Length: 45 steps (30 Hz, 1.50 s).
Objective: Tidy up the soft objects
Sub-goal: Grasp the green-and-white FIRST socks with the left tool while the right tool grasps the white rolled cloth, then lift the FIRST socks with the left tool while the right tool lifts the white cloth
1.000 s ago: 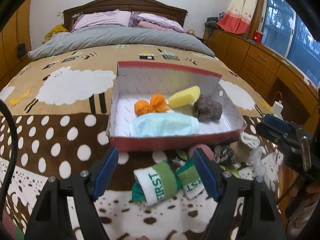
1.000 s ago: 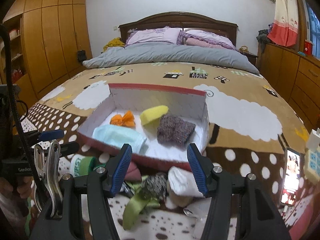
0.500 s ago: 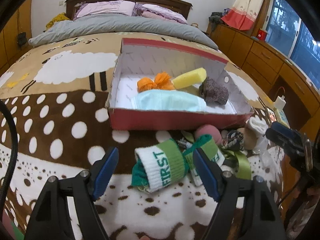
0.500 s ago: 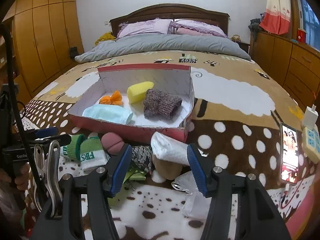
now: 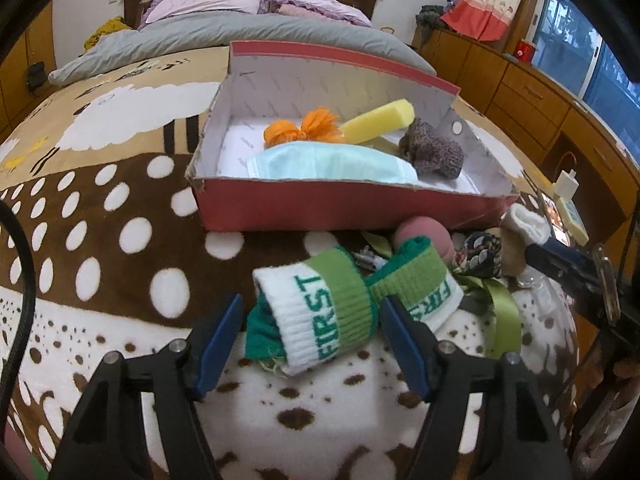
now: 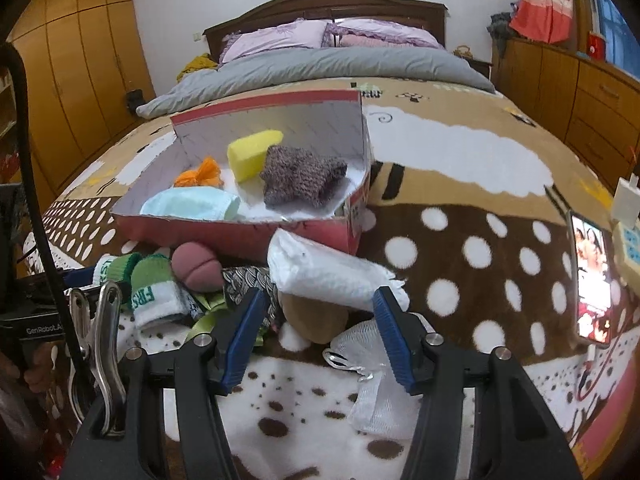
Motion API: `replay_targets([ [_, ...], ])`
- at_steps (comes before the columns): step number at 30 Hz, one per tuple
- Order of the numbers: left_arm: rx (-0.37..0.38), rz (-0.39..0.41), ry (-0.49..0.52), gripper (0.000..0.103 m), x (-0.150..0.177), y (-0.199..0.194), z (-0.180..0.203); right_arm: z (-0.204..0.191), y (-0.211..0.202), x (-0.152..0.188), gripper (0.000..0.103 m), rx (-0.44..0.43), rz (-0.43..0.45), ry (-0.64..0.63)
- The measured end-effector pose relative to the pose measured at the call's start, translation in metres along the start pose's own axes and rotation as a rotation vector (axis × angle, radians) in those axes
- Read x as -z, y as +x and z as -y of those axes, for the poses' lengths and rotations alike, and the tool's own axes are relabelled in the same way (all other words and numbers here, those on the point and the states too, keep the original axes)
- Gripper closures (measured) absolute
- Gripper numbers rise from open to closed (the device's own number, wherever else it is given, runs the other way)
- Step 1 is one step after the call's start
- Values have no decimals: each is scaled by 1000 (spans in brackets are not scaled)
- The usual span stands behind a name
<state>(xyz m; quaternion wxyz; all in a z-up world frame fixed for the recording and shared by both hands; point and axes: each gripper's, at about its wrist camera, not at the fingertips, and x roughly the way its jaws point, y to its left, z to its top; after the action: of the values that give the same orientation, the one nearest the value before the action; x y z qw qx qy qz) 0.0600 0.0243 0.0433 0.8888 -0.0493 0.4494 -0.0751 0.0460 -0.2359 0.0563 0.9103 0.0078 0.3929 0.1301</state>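
A red box (image 5: 352, 208) on the bed holds a blue face mask (image 5: 332, 162), an orange scrunchie (image 5: 304, 130), a yellow sponge (image 5: 380, 120) and a grey knitted piece (image 5: 432, 152). In front of it lies a pile of soft items. My left gripper (image 5: 310, 338) is open, its jaws on either side of a green and white "FIRST" sock (image 5: 320, 312). My right gripper (image 6: 320, 320) is open over a white rolled cloth (image 6: 324, 272) and a tan sock (image 6: 316, 320). The box also shows in the right wrist view (image 6: 240, 228).
The pile also holds a second "FIRST" sock (image 6: 156, 296), a pink ball (image 6: 196, 266), a patterned dark cloth (image 6: 248, 280), a green ribbon (image 5: 500, 308) and a white mesh bag (image 6: 372, 380). A phone (image 6: 592, 280) and a charger (image 6: 626, 204) lie at the bed's right edge.
Both grippers have moved down and forward toward the pile in front of the box. The left jaws now straddle the sock; the right jaws are over the white cloth. Both stay open.
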Motion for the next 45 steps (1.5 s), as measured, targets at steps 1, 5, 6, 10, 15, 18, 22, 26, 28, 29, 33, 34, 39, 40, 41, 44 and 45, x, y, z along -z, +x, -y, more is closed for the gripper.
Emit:
replay_targets([
  [1, 2, -1, -3, 34, 0, 0, -1, 0, 1, 1, 54, 0, -1, 2],
  [5, 13, 9, -14, 50, 0, -2, -2, 0, 3, 3, 68, 4, -3, 3],
  [6, 14, 13, -12, 54, 0, -3, -1, 1, 3, 3, 71, 5, -2, 4],
  [10, 17, 28, -1, 62, 0, -8, -1, 0, 1, 5, 84, 6, 7, 3],
  [15, 27, 41, -12, 66, 0, -15, -3, -3, -7, 4, 95, 6, 38, -11],
  [18, 30, 50, -14, 67, 0, -20, -4, -6, -12, 3, 98, 18, 60, -30],
  [22, 25, 59, -13, 67, 0, -24, -5, -10, -15, 4, 96, 16, 73, -52],
  [26, 27, 62, -10, 67, 0, -25, -5, -13, -16, 3, 68, 45, 94, -56],
  [28, 27, 62, -8, 67, -1, -25, -4, -16, -13, 2, 66, 70, 86, -73],
  [29, 27, 62, -8, 67, 0, -25, -4, -16, -11, 2, 66, 75, 79, -78],
  [33, 25, 63, -4, 67, -1, -25, -2, -14, 0, 0, 66, 71, 57, -84],
  [34, 25, 64, -2, 67, -1, -25, -2, -14, 2, 0, 66, 73, 54, -86],
  [39, 24, 66, 3, 67, -1, -26, 2, -10, 20, -5, 66, 89, 30, -92],
  [40, 23, 68, 5, 67, -1, -26, 2, -8, 21, -6, 68, 77, 32, -77],
  [41, 22, 69, 6, 67, -1, -26, 2, -7, 21, -6, 71, 68, 33, -66],
  [44, 23, 73, 6, 67, -2, -28, 3, -7, 18, -5, 80, 62, 45, -65],
  [45, 24, 75, 6, 67, -2, -29, 3, -7, 17, -5, 82, 63, 48, -70],
])
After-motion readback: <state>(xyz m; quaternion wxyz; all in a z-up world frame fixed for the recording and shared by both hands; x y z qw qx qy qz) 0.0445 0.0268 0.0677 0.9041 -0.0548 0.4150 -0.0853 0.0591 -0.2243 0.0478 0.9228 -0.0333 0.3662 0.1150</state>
